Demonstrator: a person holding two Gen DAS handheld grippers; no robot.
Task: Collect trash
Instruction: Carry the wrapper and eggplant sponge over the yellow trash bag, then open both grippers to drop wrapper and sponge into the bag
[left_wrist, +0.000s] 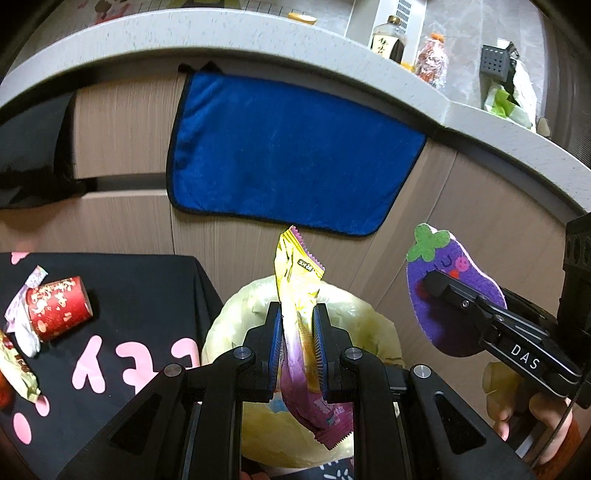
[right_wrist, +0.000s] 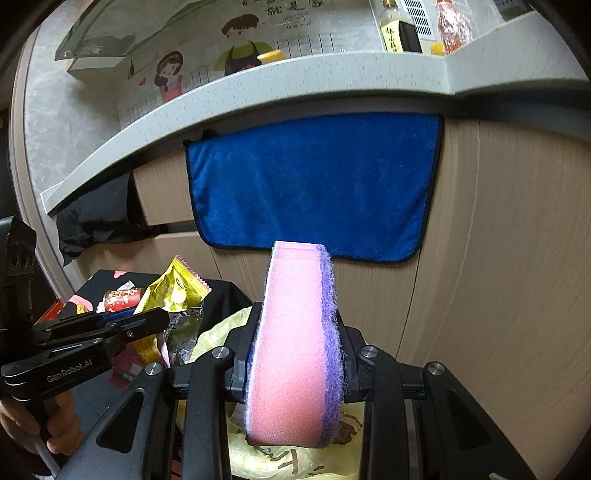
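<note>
My left gripper (left_wrist: 298, 345) is shut on a yellow and purple snack wrapper (left_wrist: 301, 295), held upright just above the mouth of a yellow trash bag (left_wrist: 369, 317). My right gripper (right_wrist: 295, 354) is shut on an eggplant-shaped sponge (right_wrist: 291, 343), pink foam with a purple scrub face. In the left wrist view that sponge (left_wrist: 447, 280) hangs to the right of the bag in the right gripper (left_wrist: 436, 286). The right wrist view shows the left gripper (right_wrist: 147, 319) with the wrapper (right_wrist: 173, 290) at the lower left, and the trash bag (right_wrist: 291, 461) under the sponge.
A black cloth table (left_wrist: 147, 295) at left carries a red paper cup (left_wrist: 59, 306) and crumpled wrappers (left_wrist: 18, 365). A blue towel (left_wrist: 291, 155) hangs on the wooden cabinet front below a grey counter (left_wrist: 258, 40) with bottles (left_wrist: 388, 40). A hand (left_wrist: 535, 417) grips the right tool.
</note>
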